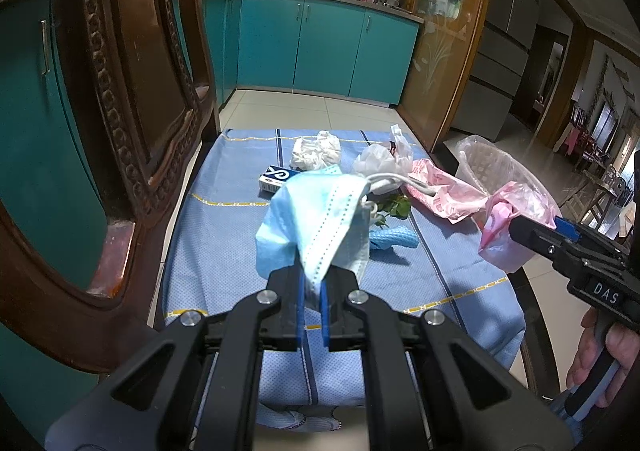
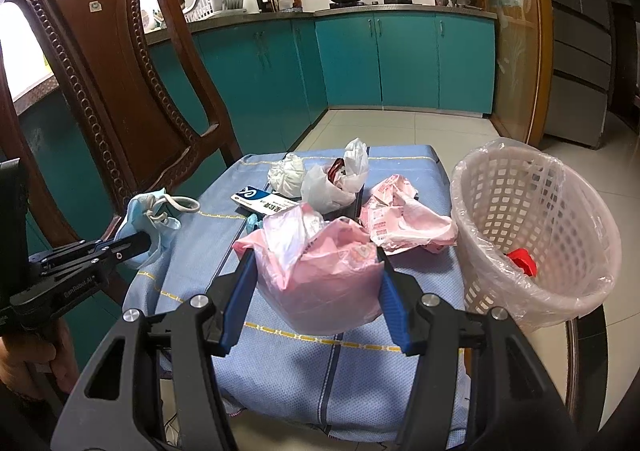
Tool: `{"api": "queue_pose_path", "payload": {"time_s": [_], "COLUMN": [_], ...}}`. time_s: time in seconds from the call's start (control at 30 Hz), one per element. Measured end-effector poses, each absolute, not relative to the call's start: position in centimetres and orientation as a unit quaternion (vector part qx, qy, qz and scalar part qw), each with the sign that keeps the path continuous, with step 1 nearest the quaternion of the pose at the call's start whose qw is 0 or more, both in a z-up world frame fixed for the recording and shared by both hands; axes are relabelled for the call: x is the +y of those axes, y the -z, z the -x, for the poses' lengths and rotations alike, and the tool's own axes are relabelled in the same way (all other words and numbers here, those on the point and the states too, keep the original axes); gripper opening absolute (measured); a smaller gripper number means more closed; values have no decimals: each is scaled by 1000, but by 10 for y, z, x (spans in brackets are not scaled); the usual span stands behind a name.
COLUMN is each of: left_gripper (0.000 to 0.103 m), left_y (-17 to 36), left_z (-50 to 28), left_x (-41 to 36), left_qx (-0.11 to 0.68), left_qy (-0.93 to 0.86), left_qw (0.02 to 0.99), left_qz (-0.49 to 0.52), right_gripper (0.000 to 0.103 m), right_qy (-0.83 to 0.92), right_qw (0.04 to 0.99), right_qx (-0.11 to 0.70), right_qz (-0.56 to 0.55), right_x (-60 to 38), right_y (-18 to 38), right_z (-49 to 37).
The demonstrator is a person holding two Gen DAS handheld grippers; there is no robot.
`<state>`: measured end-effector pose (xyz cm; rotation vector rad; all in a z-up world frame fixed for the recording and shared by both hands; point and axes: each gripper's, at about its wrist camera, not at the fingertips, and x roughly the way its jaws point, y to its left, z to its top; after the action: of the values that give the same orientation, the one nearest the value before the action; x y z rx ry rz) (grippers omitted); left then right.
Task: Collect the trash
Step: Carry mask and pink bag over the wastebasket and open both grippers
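Note:
My left gripper (image 1: 312, 283) is shut on a blue face mask (image 1: 316, 219) and holds it above the blue cloth; it also shows in the right wrist view (image 2: 150, 225). My right gripper (image 2: 316, 263) is closed around a pink plastic bag (image 2: 320, 271) held above the cloth, left of the white lined basket (image 2: 536, 227); the bag also shows in the left wrist view (image 1: 504, 223). A red item (image 2: 520, 261) lies in the basket. On the cloth lie a crumpled tissue (image 2: 286, 175), a white bag (image 2: 340, 179), a blue-white box (image 2: 264, 201) and a pink wrapper (image 2: 404, 219).
A carved wooden chair (image 2: 112, 83) stands at the left of the table. The blue cloth (image 2: 320, 371) covers a small table. A blue glove (image 1: 394, 237) and green leaves (image 1: 396, 207) lie mid-cloth. Teal cabinets (image 2: 400, 59) are behind.

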<state>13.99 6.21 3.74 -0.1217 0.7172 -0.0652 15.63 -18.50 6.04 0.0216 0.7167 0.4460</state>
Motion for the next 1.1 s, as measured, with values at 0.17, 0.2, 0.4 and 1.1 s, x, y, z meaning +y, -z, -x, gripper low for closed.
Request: {"api": "queue_pose_path", "payload": {"time_s": [0.17,0.2,0.4,1.1], "left_gripper": [7,7,7,7], "left_y": [-38,-38,-37,-33], "left_z": [-140,-140,-140,-160], "left_x": [62,62,62,11], "left_qx": [351,351,352,386], "left_qy": [32,32,32,96], "left_qw": [934,934,934,917], "left_qz": [59,59,59,35], "right_gripper": [57,57,57,96], "right_qy": [-215,-215,-203,-15], "right_qw": [912,912,924,957], "right_qx": [350,350,323,214], "right_qz": [-9,-9,-10,-194], "right_x": [-185,-185,-193,-366], "right_y": [-59,-59,-72,-104], "right_z": [-157,-157,-157,-190]}}
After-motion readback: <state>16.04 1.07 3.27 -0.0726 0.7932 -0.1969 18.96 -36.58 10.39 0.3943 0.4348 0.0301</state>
